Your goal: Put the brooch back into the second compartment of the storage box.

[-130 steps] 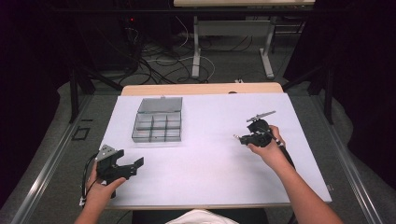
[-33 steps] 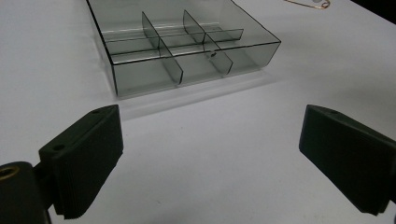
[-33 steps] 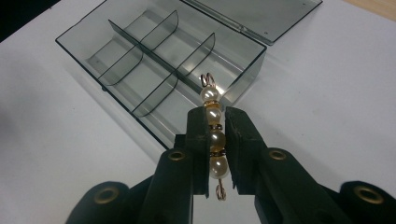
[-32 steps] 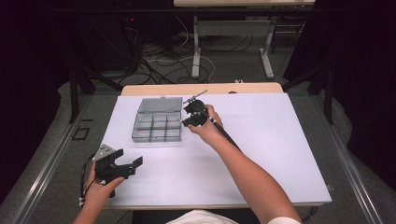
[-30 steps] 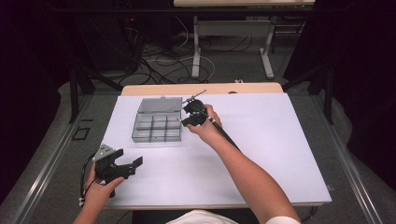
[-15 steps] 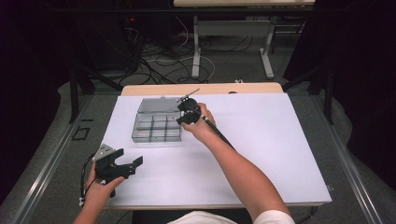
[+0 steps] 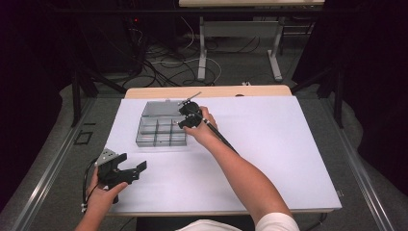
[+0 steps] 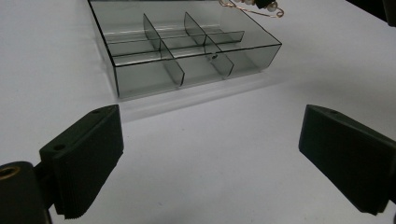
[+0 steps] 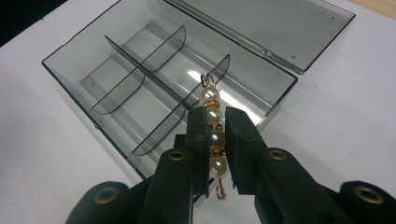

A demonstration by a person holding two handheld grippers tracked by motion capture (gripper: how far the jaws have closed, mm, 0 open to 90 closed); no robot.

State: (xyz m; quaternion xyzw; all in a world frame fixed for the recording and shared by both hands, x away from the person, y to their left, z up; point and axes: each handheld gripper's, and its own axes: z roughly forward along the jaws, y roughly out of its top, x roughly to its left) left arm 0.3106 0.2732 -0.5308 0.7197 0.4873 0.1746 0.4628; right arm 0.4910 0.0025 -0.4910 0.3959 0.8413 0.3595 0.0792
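A clear grey compartment box point(image 7: 159, 137) with its lid point(image 7: 161, 108) folded back lies at the table's back left. My right gripper point(image 7: 185, 121) hovers over the box's right end, shut on a short strand of pearls with gold wire loops point(image 9: 210, 99). In the right gripper view the strand point(image 9: 210, 99) stands between the jaws of my right gripper point(image 9: 215, 128), above a right-hand compartment of the box point(image 9: 63, 77). My left gripper point(image 7: 136, 171) rests near the front left edge, open and holding nothing. In its own view my left gripper point(image 8: 212, 156) faces the box point(image 8: 140, 81), and the pearls point(image 8: 254, 5) show at the top.
The white table cover point(image 7: 269, 144) stretches wide to the right of the box. A wooden table edge point(image 7: 240, 90) runs along the back, and beyond it are cables and desk legs on the floor. The person's right forearm point(image 7: 240, 168) crosses the table's middle.
The right hand has carried the pearl strand from the table's right side to the box, and in the last second it edged left and lower over the box. The left gripper has stayed put.
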